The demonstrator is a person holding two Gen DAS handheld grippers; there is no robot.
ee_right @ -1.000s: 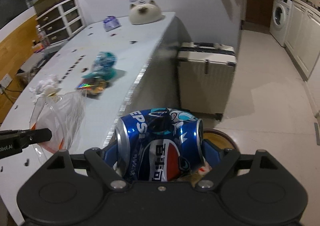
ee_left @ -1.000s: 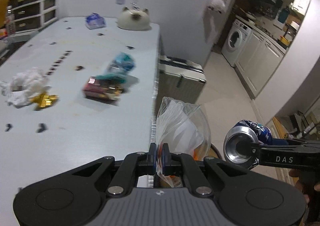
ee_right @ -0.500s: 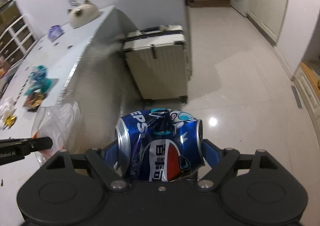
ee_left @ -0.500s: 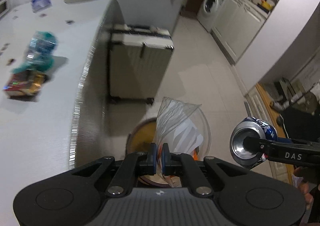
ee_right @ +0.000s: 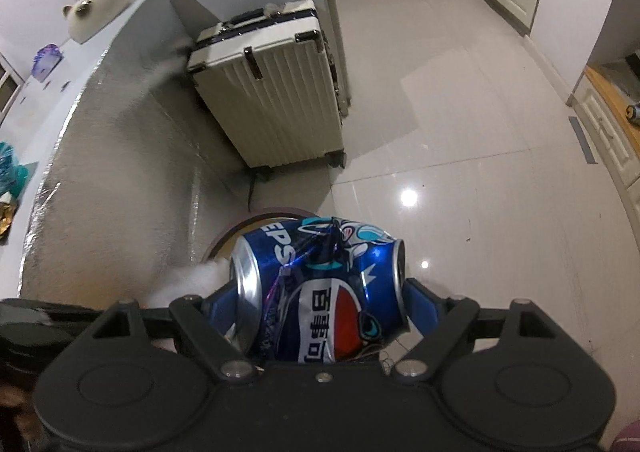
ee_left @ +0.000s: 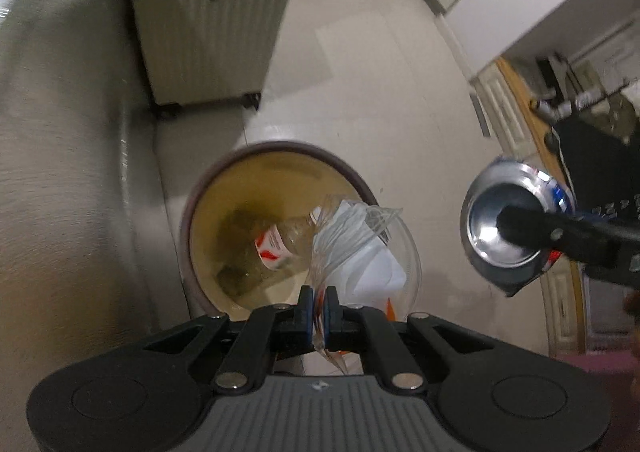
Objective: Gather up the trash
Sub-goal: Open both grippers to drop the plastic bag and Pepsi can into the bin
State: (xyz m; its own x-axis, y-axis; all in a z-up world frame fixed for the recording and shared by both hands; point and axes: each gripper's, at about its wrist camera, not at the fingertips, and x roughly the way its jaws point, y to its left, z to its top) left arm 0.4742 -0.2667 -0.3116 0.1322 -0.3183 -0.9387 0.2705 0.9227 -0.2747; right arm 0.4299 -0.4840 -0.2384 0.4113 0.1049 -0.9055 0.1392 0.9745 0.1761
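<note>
A: What colours are showing on the can point(ee_right: 320, 292)?
B: It's showing deep blue with a red, white and blue roundel, teal splashes and silver ends.
A: And the bin point(ee_left: 200, 211) below the left claw point(ee_left: 319, 316)?
B: It's looking mustard yellow inside, with a dull mauve rim. The bottle point(ee_left: 280, 248) in it is wearing a white label with red marks.
A: Beyond the claws?
B: The suitcase point(ee_right: 272, 91) is showing cream ribbing with dark trim.
</note>
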